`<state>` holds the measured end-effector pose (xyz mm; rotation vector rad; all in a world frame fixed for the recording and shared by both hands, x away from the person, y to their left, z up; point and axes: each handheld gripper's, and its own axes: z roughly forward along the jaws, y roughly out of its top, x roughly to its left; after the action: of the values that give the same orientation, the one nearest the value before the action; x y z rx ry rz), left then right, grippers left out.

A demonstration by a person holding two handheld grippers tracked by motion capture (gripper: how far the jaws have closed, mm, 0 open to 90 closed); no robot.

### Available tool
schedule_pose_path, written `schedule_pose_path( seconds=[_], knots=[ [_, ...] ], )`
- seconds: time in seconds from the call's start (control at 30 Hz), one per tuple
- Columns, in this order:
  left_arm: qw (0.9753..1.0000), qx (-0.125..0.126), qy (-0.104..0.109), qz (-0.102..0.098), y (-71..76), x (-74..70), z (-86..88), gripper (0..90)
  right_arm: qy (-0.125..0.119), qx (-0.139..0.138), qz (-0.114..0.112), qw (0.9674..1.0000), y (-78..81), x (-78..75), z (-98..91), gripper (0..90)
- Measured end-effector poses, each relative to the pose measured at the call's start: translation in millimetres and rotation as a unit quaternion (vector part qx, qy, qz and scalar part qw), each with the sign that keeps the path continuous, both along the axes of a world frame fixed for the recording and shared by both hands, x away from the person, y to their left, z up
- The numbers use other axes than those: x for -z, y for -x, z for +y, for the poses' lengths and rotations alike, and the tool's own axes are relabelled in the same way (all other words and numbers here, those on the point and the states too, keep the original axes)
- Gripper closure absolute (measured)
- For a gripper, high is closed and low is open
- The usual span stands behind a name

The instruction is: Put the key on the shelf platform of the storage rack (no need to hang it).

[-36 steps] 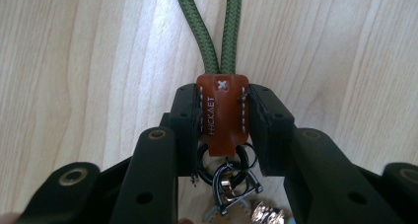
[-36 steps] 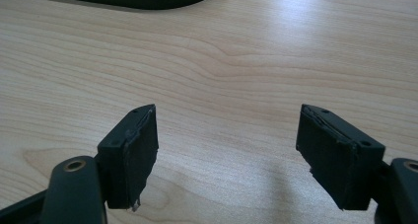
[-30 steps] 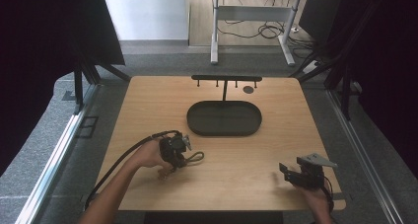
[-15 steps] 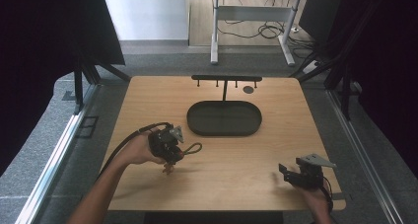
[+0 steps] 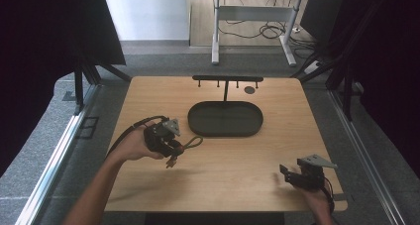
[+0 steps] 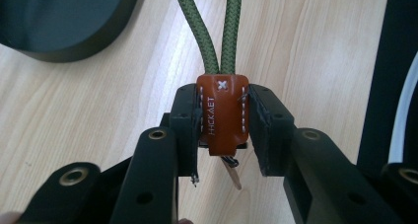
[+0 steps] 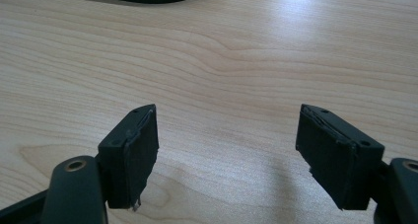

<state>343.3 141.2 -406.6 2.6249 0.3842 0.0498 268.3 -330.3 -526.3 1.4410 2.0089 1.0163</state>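
Note:
My left gripper point(image 6: 224, 130) is shut on the brown leather tab point(image 6: 223, 113) of a key strap, whose green cord loop point(image 6: 221, 21) runs away from the jaws. In the high view the left gripper point(image 5: 173, 148) hangs above the table's left half, with the green cord loop point(image 5: 193, 143) sticking out toward the black oval tray point(image 5: 225, 119). A key end point(image 6: 232, 172) dangles below the tab. My right gripper point(image 5: 288, 173) rests near the front right corner, and in its own view the right gripper point(image 7: 226, 155) stands open over bare wood.
A black hook rack point(image 5: 226, 79) stands behind the tray at the table's far edge, with a small dark disc point(image 5: 249, 90) beside it. Black curtains flank the wooden table point(image 5: 237, 185). A metal stand and cables lie on the floor beyond.
My left gripper has risen off the table with the key strap and drifted slightly left and away. The right gripper has stayed put.

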Motion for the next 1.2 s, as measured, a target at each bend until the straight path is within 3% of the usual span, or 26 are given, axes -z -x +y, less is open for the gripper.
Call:
schedule_pose_path(
  seconds=[0.03,0.23,0.8,1.2],
  knots=[
    [0.9999,-0.001,0.011,0.001,-1.2,-1.7,1.3,66.9,0.001,0.000,-0.001,1.0000,0.0,0.0,0.0,24.4],
    [0.9998,-0.002,0.020,0.000,-5.2,-7.0,1.2,66.9,0.000,0.000,0.001,1.0000,-0.3,0.8,0.2,24.4],
    [0.9999,-0.008,0.002,-0.008,-29.0,-21.9,-13.0,66.8,-0.003,0.000,-0.002,1.0000,0.2,-0.6,-2.8,24.6],
    [0.9998,-0.002,0.001,-0.017,-39.0,-37.2,-25.7,66.8,-0.004,0.001,-0.003,1.0000,0.0,-0.3,-3.1,24.8]
  ],
)
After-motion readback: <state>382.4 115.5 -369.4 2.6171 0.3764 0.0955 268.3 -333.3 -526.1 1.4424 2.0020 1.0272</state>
